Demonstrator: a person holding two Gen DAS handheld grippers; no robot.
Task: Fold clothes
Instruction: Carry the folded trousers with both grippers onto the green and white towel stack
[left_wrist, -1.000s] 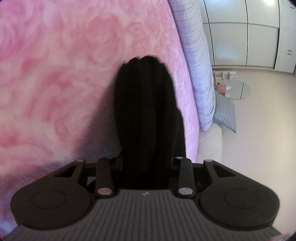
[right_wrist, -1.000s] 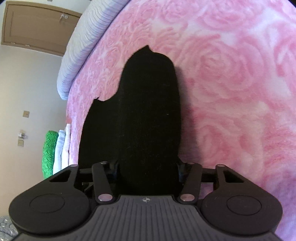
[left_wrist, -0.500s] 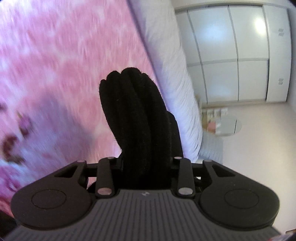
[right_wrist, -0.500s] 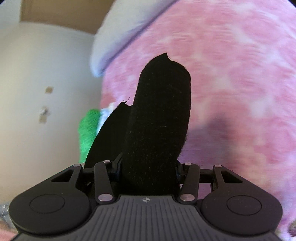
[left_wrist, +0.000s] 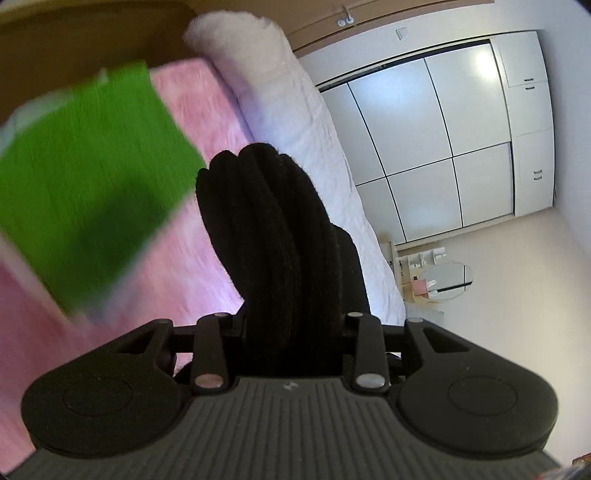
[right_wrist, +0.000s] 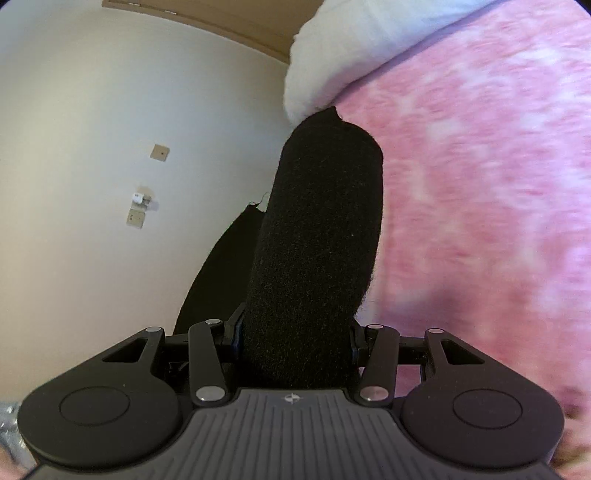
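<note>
- Left gripper (left_wrist: 291, 325) clamped on a thick bunch of black garment (left_wrist: 269, 236); fabric stands up between the jaws in several rolled folds, reaching toward 12 o'clock from the tool.
- Right gripper (right_wrist: 295, 332) clamped likewise on the black garment (right_wrist: 321, 236), here a single fat fold rising toward 12 o'clock, with a looser flap hanging off at 9 o'clock.
- Fingertips buried in cloth in both views, so pads not visible.
- Garment held up off the pink rose-patterned blanket (left_wrist: 207, 266), which fills the 9 o'clock side in the left view and the 3 o'clock side (right_wrist: 480, 206) in the right view.
- Blurred green folded cloth (left_wrist: 85, 184) lying on the blanket at 10 o'clock of the left tool.
- White quilt roll (left_wrist: 291, 107) along the bed edge at 12 to 1 o'clock.
- White wardrobe doors (left_wrist: 436, 140) at 2 o'clock; small round table (left_wrist: 447, 282) on the floor at 3 o'clock.
- Cream wall with socket plates (right_wrist: 136, 218) at 9 o'clock in the right view.
</note>
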